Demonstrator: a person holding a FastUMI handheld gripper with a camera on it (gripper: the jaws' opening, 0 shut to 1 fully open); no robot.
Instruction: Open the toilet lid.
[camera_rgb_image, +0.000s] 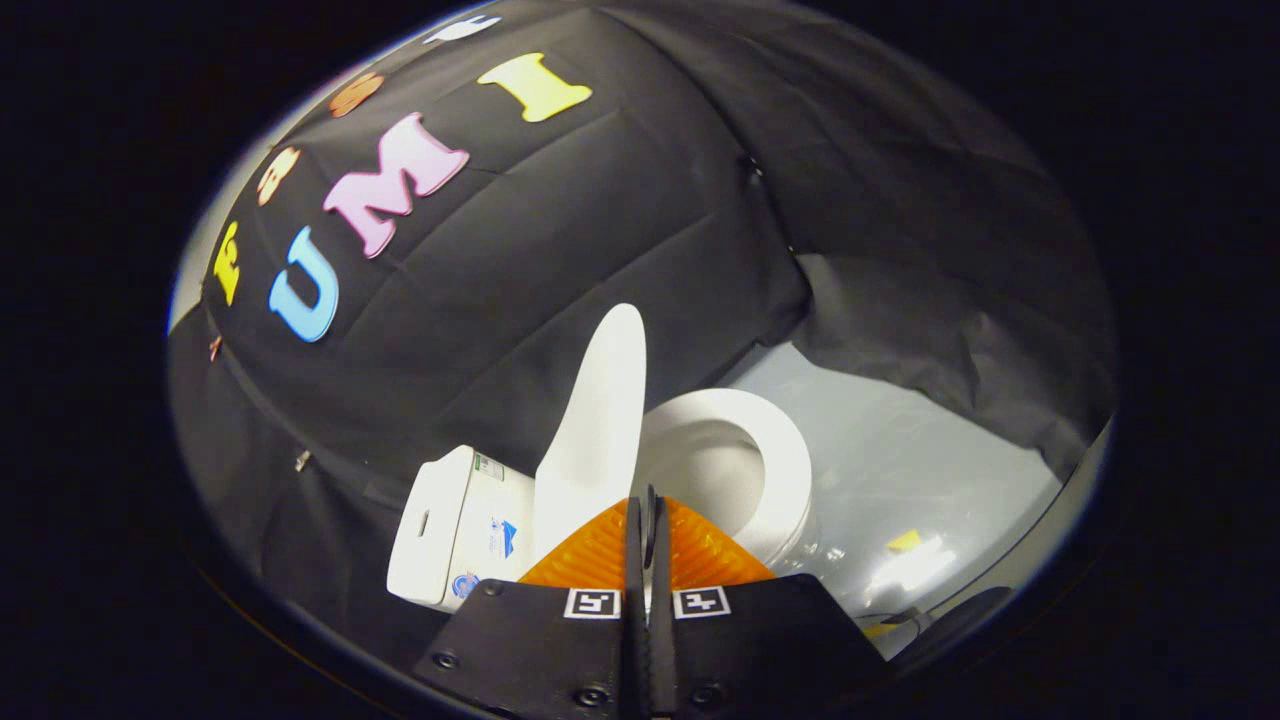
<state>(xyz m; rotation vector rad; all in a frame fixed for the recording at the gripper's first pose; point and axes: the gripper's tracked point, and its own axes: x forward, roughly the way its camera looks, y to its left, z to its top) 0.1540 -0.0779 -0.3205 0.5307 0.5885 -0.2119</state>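
A white toilet stands beyond my fingers on a pale floor. Its lid (600, 420) is raised, standing upright between the tank (450, 525) and the seat ring (765, 450). The seat ring lies flat around the open bowl (715, 475). My gripper (647, 515) is shut, its two fingers pressed together with nothing between them. The fingertips sit just in front of the lid's lower edge, apart from it as far as I can tell. The fingers hide the hinge area.
Black cloth walls close in behind the tank and to the far side of the toilet. A glossy pale floor (900, 470) spreads past the bowl, with small yellow tape marks (905, 541) on it.
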